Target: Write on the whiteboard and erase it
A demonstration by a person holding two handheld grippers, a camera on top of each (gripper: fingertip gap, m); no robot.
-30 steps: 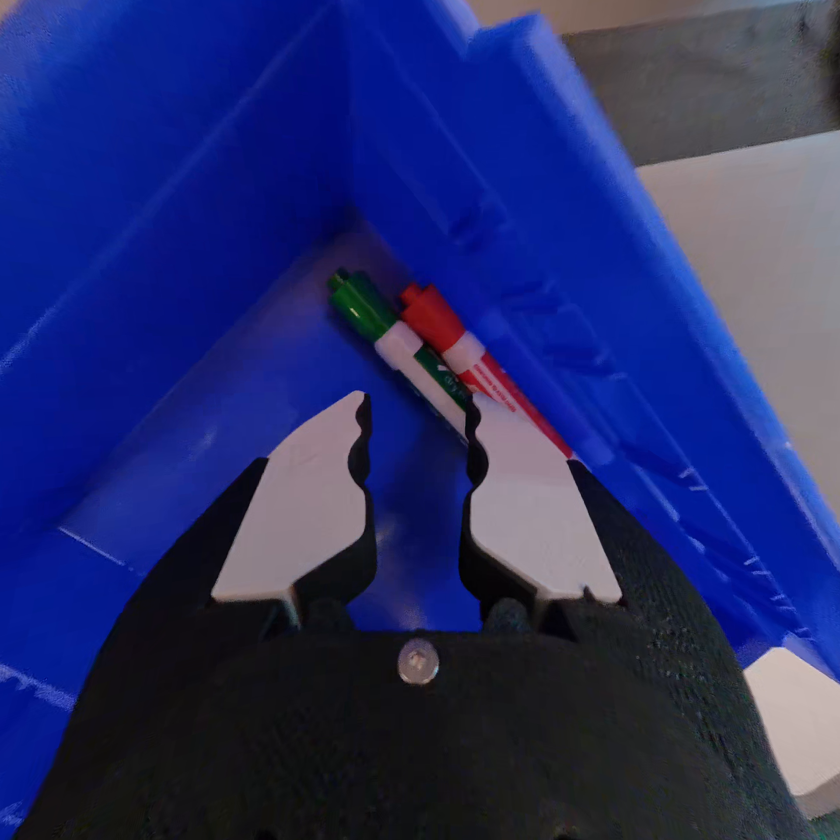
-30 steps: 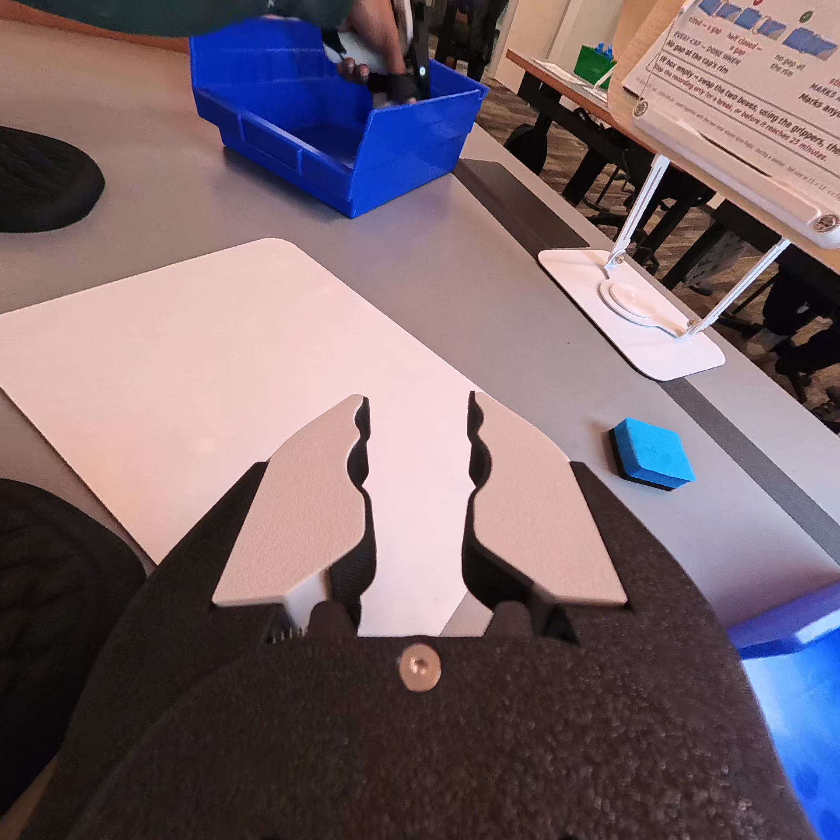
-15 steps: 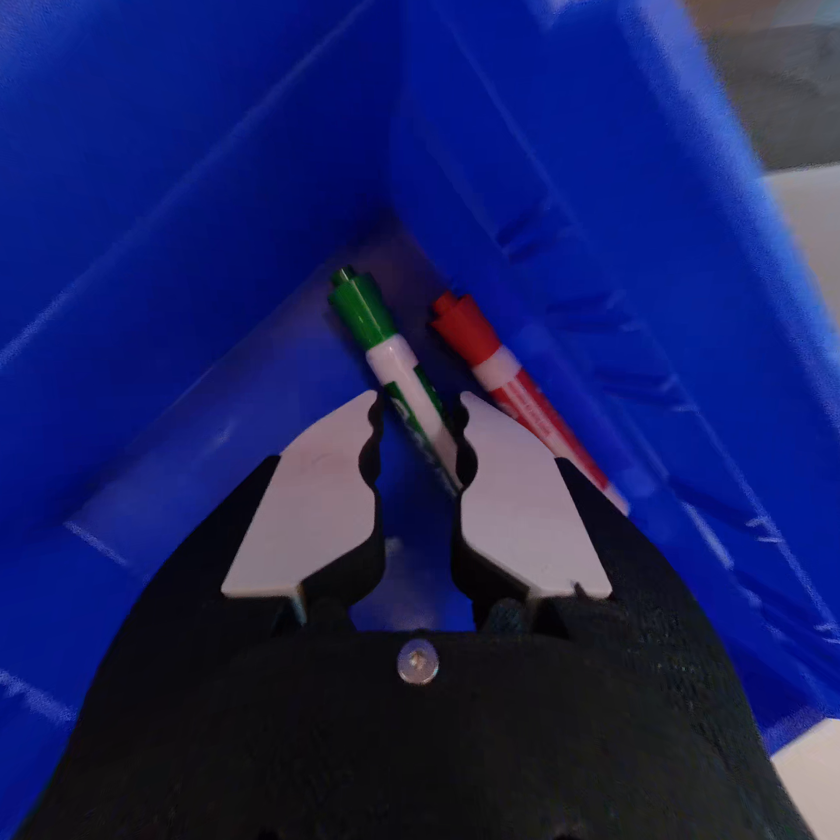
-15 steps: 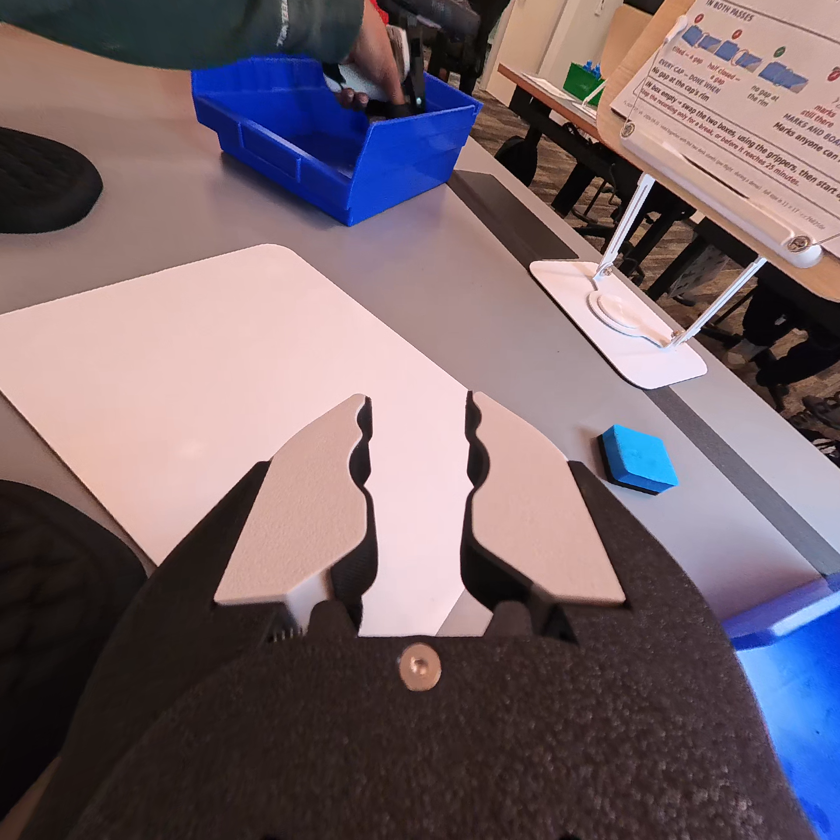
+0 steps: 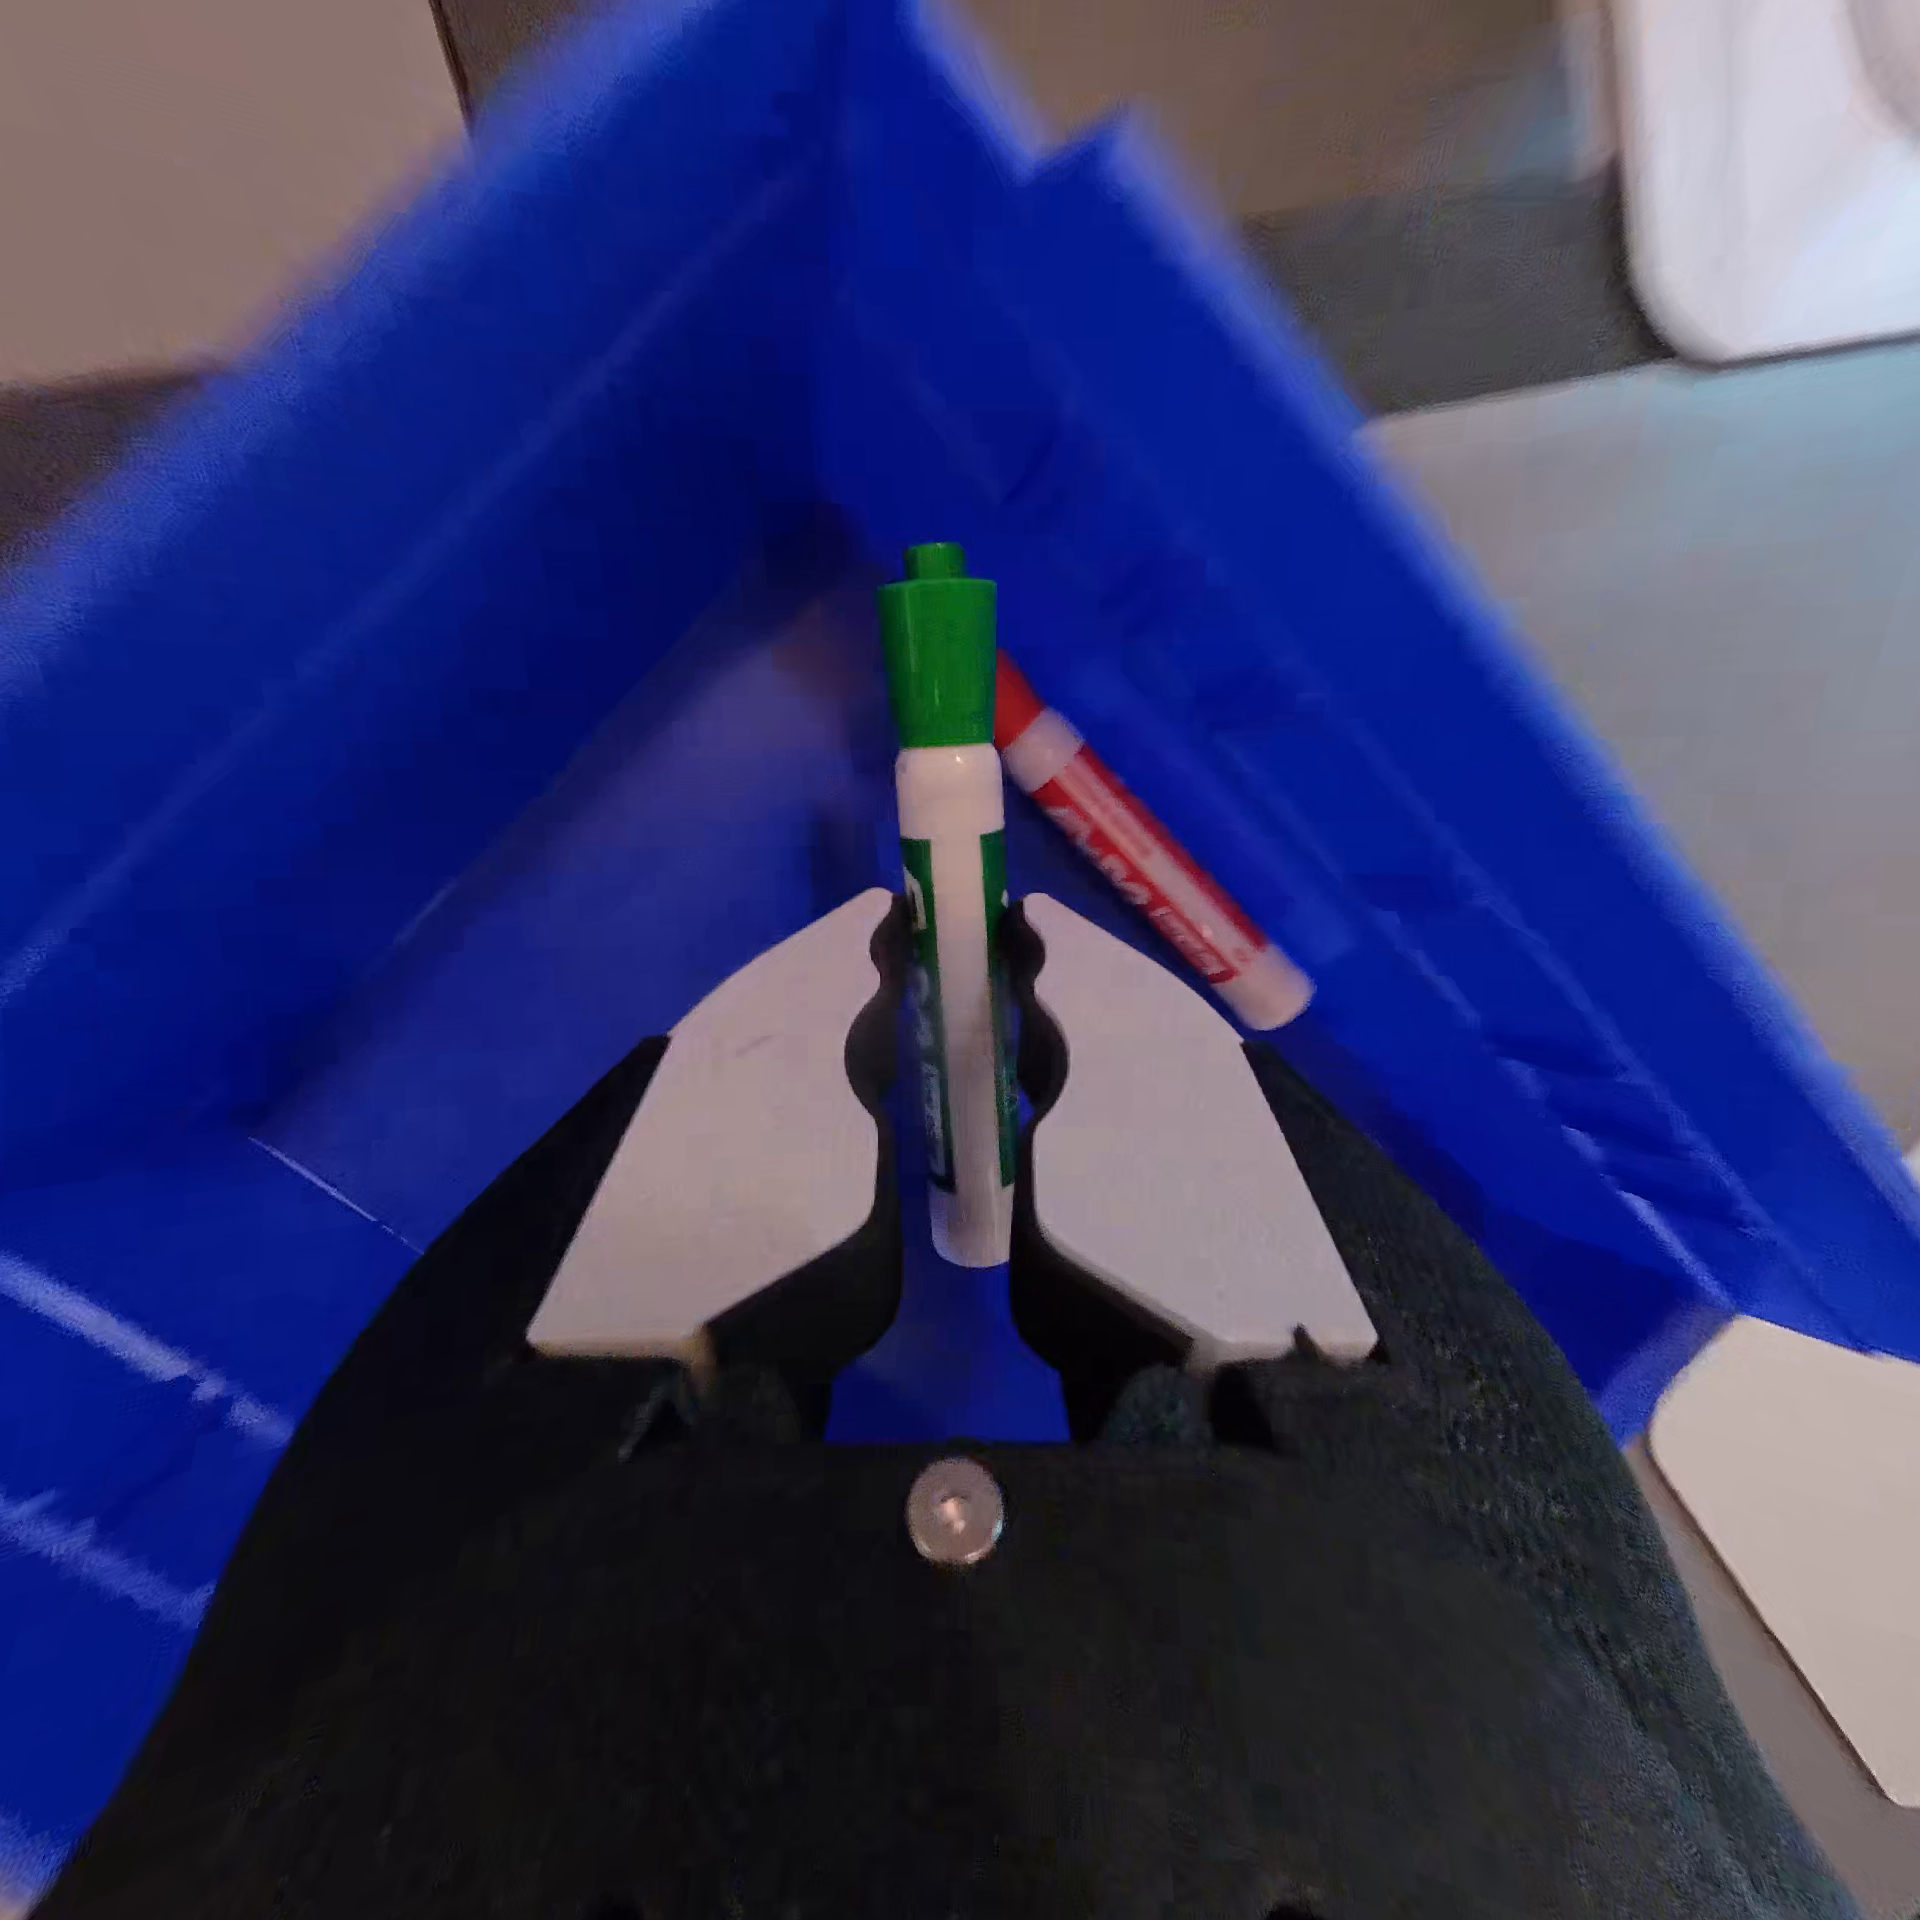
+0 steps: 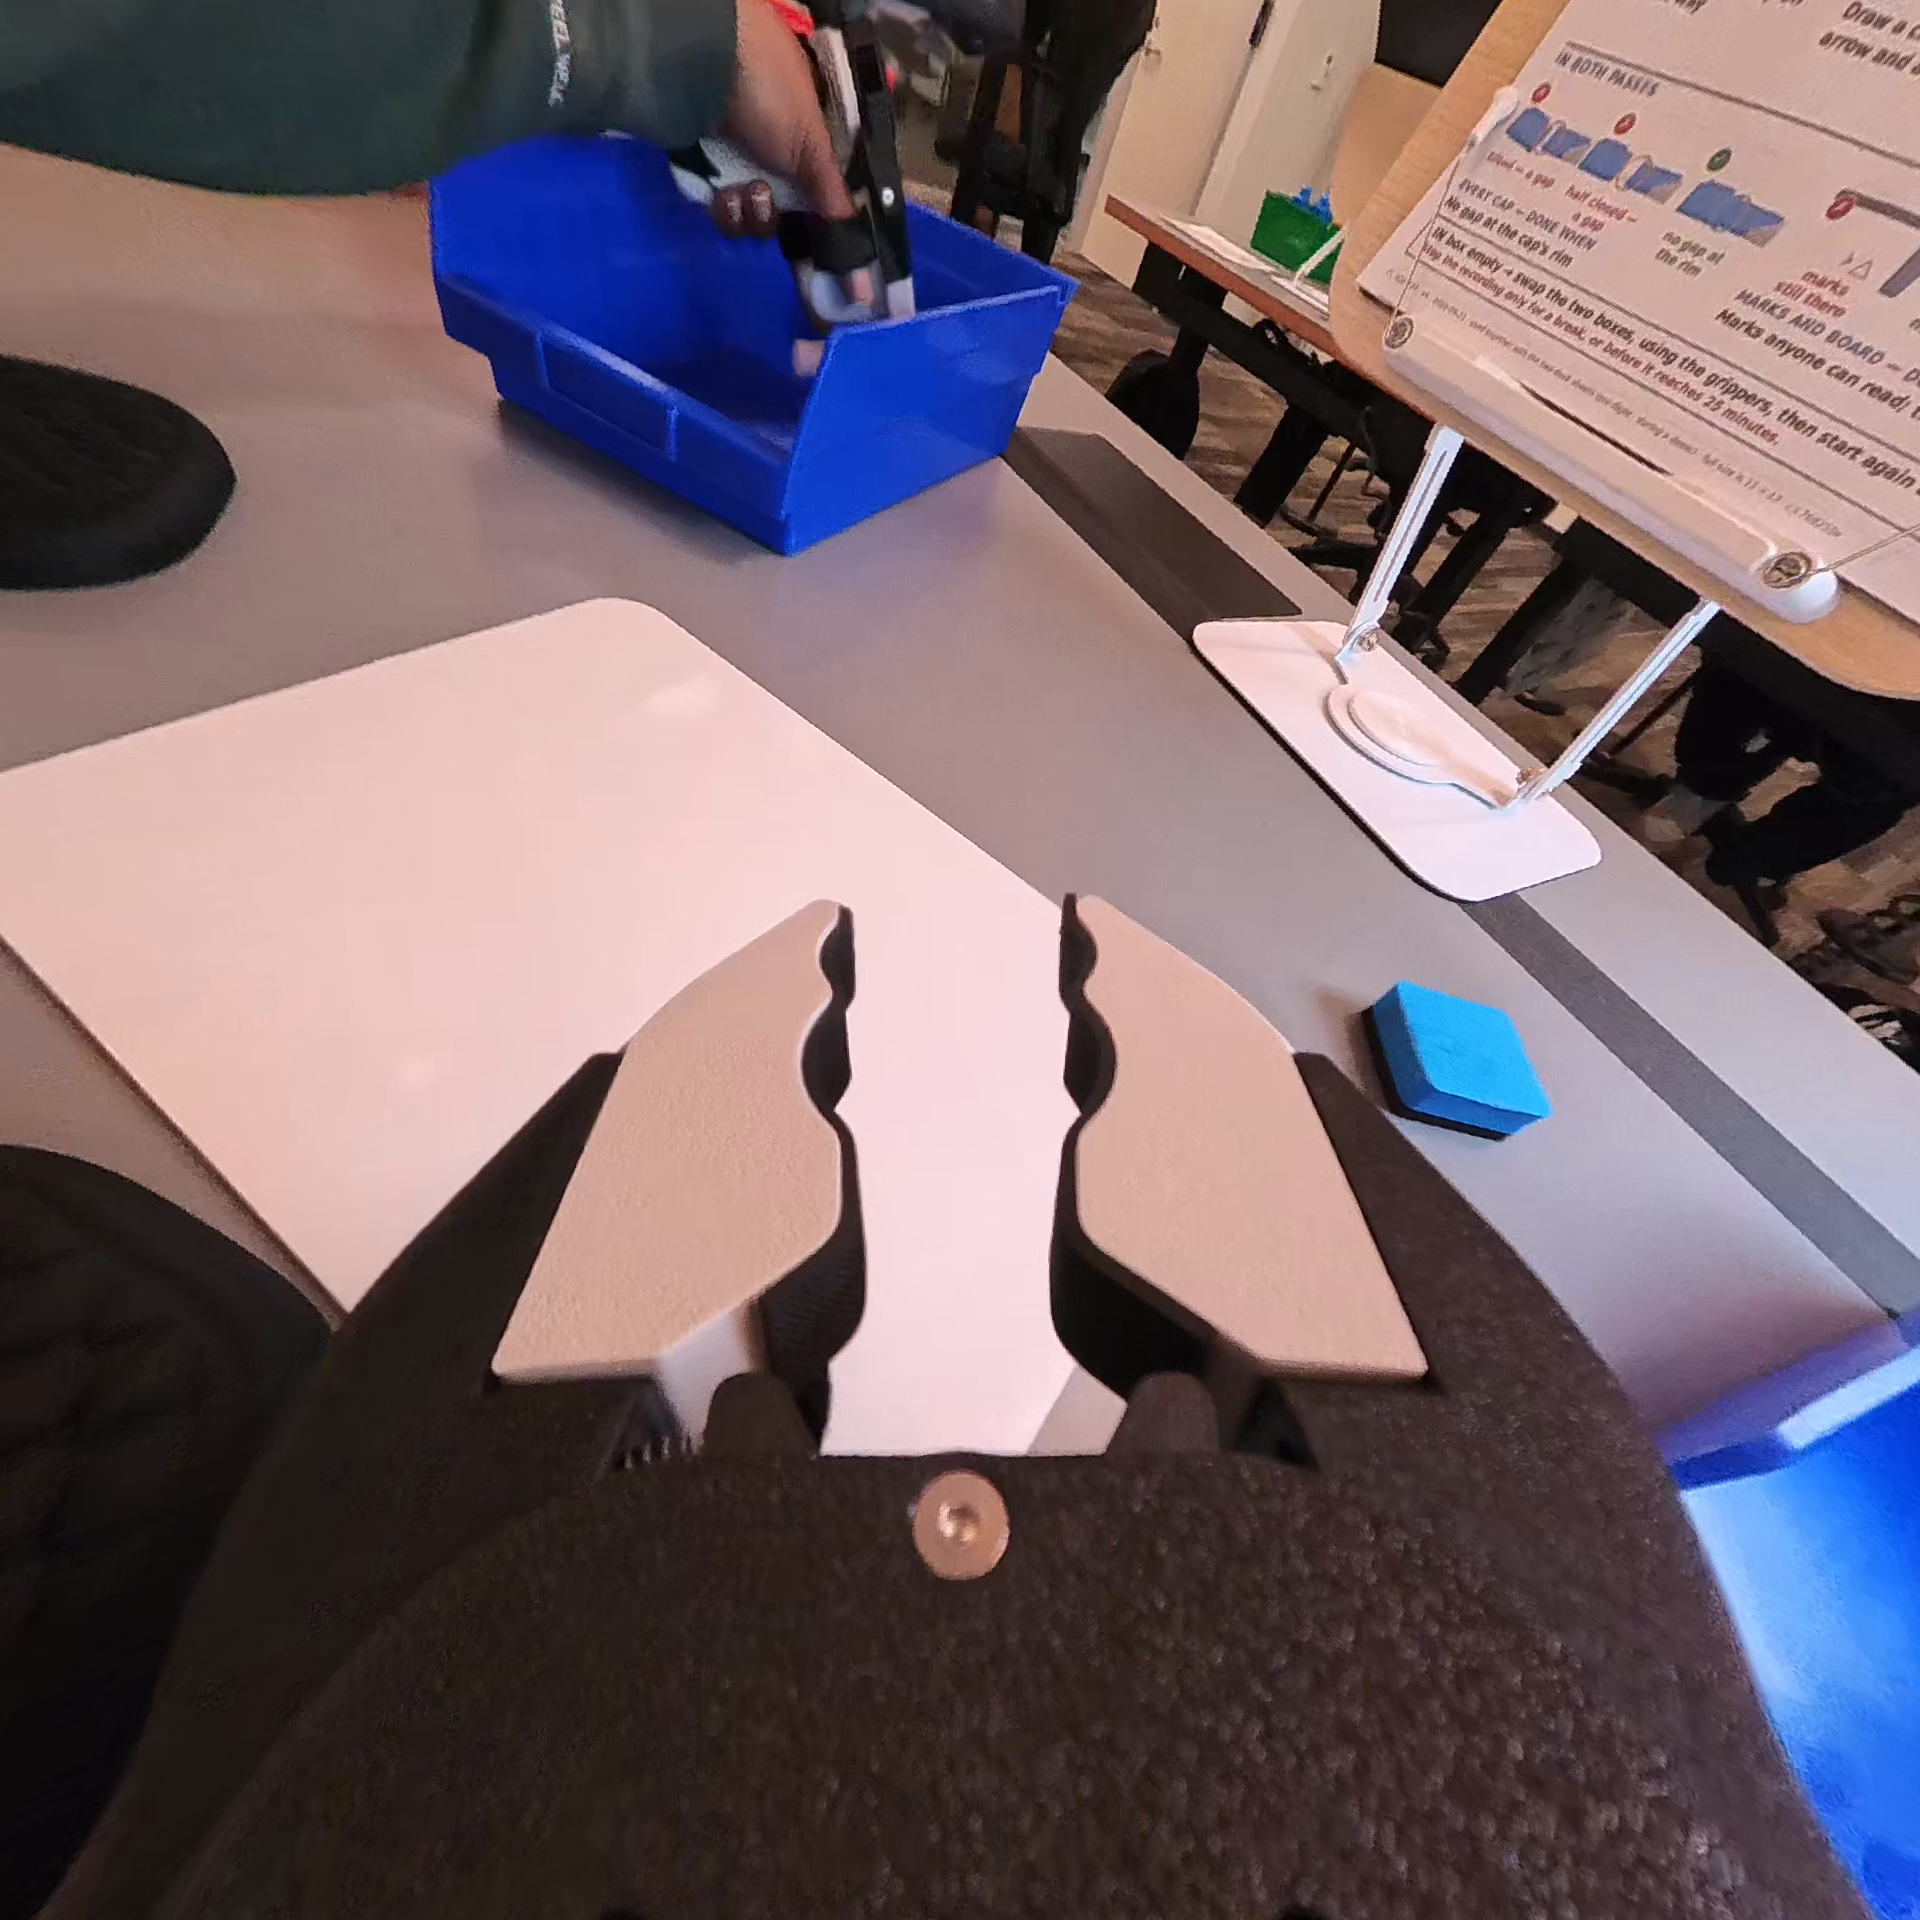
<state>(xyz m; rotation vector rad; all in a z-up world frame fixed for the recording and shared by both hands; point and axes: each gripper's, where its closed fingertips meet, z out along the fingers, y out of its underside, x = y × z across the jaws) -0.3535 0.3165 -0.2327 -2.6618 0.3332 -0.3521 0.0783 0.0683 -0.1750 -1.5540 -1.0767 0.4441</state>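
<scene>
**Op A:** Left gripper (image 5: 956,914) is in the blue bin (image 5: 520,623), clamped on the green marker (image 5: 951,831). I have it by the barrel; the capped end points ahead toward the bin's corner.

**Op B:** And the red marker (image 5: 1132,862)?

**Op A:** It lies on the bin floor along the right wall, just beside the green one, cap partly hidden behind the green cap. The view is blurred at the edges.

**Op B:** On my side, the right gripper (image 6: 956,925) is spread, nothing between its fingers. It hangs over the near edge of the whiteboard (image 6: 468,852), which lies flat on the grey table (image 6: 1039,623) and looks unmarked.

**Op A:** Eraser?

**Op B:** The blue eraser (image 6: 1455,1060) sits on the table to the right of the board, apart from it. A white document stand (image 6: 1403,790) is beyond it. Far off I see the bin with a person's hand (image 6: 779,135) holding your gripper inside.
</scene>
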